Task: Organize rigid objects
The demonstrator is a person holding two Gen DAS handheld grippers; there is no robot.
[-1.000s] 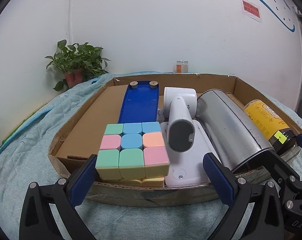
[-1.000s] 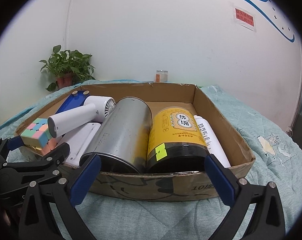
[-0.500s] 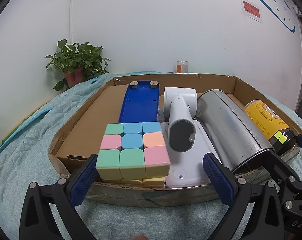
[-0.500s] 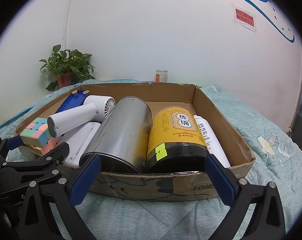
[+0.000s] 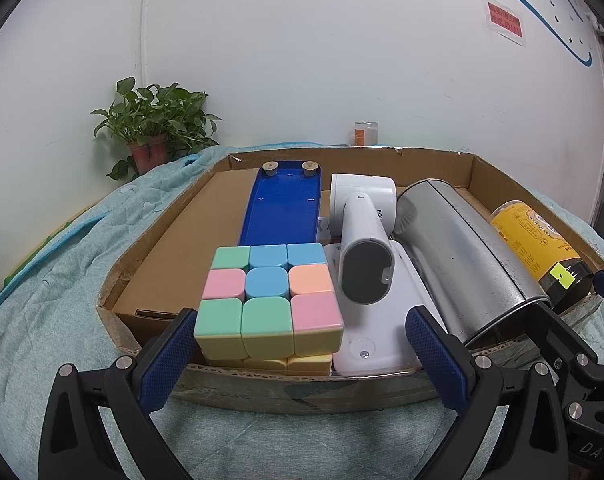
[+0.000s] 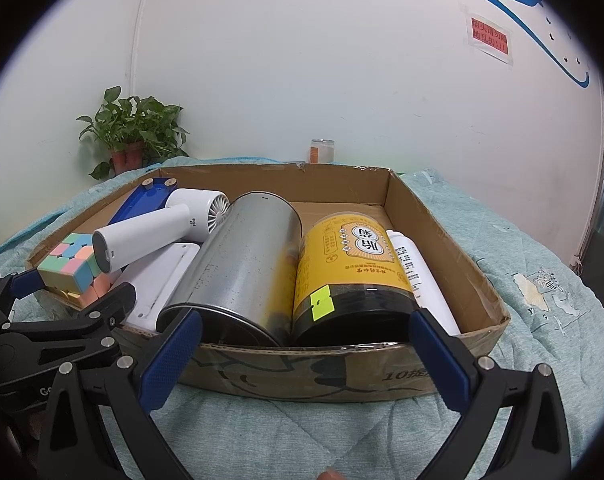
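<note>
A: From the left wrist, what's there?

B: The left gripper [image 5: 302, 354] hangs with its blue pads spread wide, gripping nothing, just in front of the cardboard box [image 5: 498, 184]. Right past its left pad sits a pastel puzzle cube [image 5: 268, 300] at the box's near wall. Behind the cube lies a blue tray [image 5: 284, 208], and beside it a white handheld fan [image 5: 362, 240] rests on a flat white device [image 5: 382, 344].

A: And to the right of those?

B: A silver canister [image 5: 466, 256] on its side, then a yellow-labelled jar [image 5: 534, 236] (black lid toward the camera).

A: Now the right wrist?

B: The right gripper [image 6: 304, 358] is also wide apart and empty, in front of the box's near wall. Canister and jar lie touching, side by side, directly ahead. A white tube [image 6: 416, 272] lies against the jar's right side. The box sits on a teal quilt [image 6: 542, 280]; a potted plant [image 6: 132, 136] and a small glass jar [image 6: 322, 151] stand by the wall.
</note>
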